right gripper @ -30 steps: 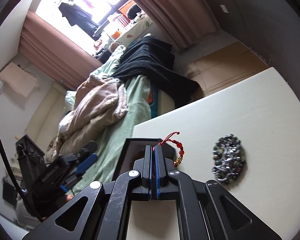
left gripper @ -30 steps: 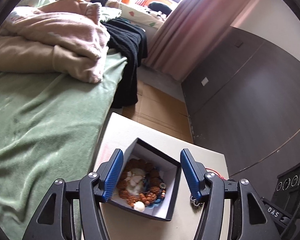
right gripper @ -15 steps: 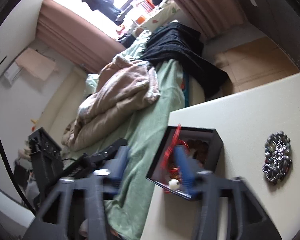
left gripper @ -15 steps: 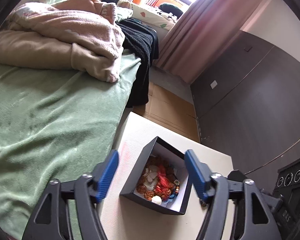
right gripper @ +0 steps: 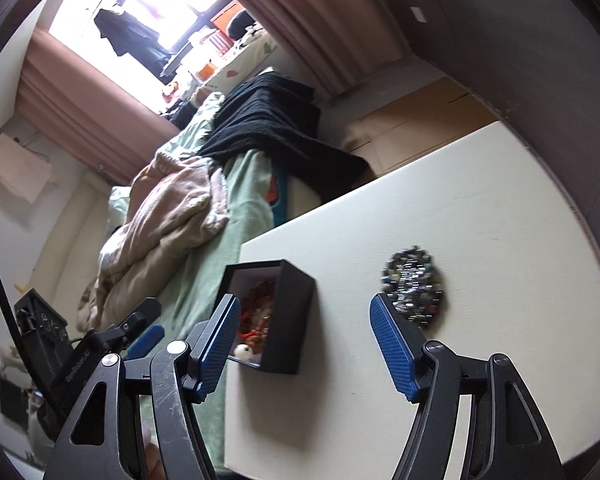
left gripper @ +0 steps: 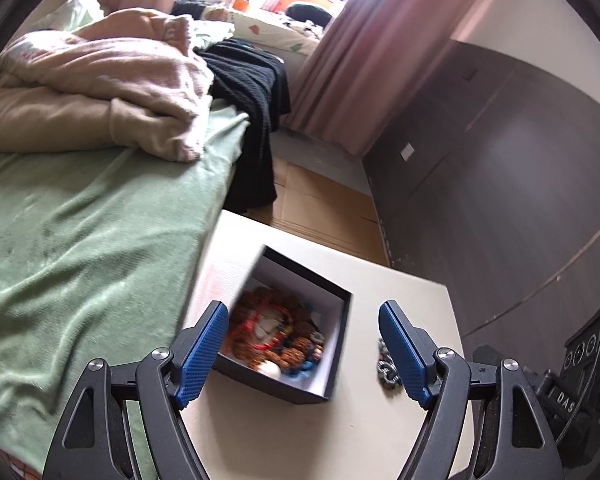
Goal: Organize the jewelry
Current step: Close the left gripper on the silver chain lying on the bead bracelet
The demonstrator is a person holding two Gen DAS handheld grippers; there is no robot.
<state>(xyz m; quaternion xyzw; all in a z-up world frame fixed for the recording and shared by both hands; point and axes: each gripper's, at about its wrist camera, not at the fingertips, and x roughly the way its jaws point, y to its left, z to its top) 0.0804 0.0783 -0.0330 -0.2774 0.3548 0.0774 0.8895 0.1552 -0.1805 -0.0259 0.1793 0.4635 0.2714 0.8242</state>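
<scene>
Left wrist view: left gripper (left gripper: 302, 354) jaws wide and still opening, nothing pinched; the black box (left gripper: 332, 336) sits partly between them on the white worktop (left gripper: 400, 292), packed w/ red and brown bead jewelry (left gripper: 276, 332), and a dark bead bracelet (left gripper: 386, 368) lies on the worktop just right of the box, by the right-hand blue pad. Right wrist view: right gripper (right gripper: 304, 346) jaws apart, empty, over bare worktop between the box (right gripper: 290, 316) on the left and the coiled bracelet (right gripper: 414, 294) on the right; green bed (right gripper: 204, 264) beside the worktop, left gripper's blue pad showing low left.
</scene>
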